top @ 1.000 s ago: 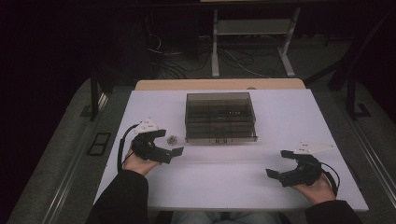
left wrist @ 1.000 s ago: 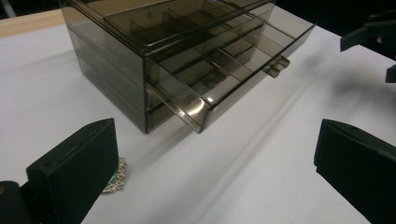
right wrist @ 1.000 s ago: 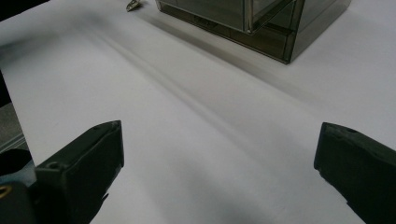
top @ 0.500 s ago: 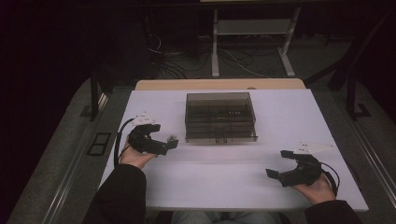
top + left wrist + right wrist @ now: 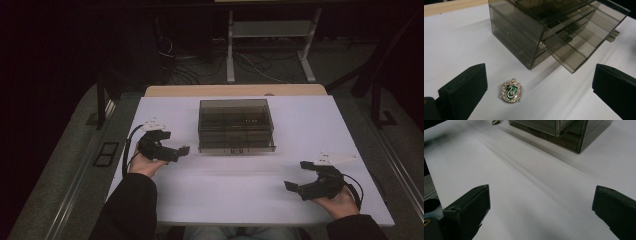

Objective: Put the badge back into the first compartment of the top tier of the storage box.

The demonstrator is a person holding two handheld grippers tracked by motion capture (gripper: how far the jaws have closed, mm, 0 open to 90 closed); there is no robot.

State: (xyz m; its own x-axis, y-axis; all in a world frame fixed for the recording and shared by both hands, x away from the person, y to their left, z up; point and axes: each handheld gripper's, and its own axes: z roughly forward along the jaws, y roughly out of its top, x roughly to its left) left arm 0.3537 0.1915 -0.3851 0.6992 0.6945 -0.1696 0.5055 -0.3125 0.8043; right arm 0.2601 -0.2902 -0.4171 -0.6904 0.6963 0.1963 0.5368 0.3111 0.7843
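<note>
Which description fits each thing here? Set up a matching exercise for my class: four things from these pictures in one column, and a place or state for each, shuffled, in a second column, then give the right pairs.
Things
1. badge
2. smoky clear box
3. left claw
4. right claw

Descriptions
A. open, over bare table near the person's edge
B. lies flat on the white table, green with a silver rim
C. open, with the badge between its jaws
D. stands at the middle of the table's far side

Pairs: 1-B, 2-D, 3-C, 4-A
</note>
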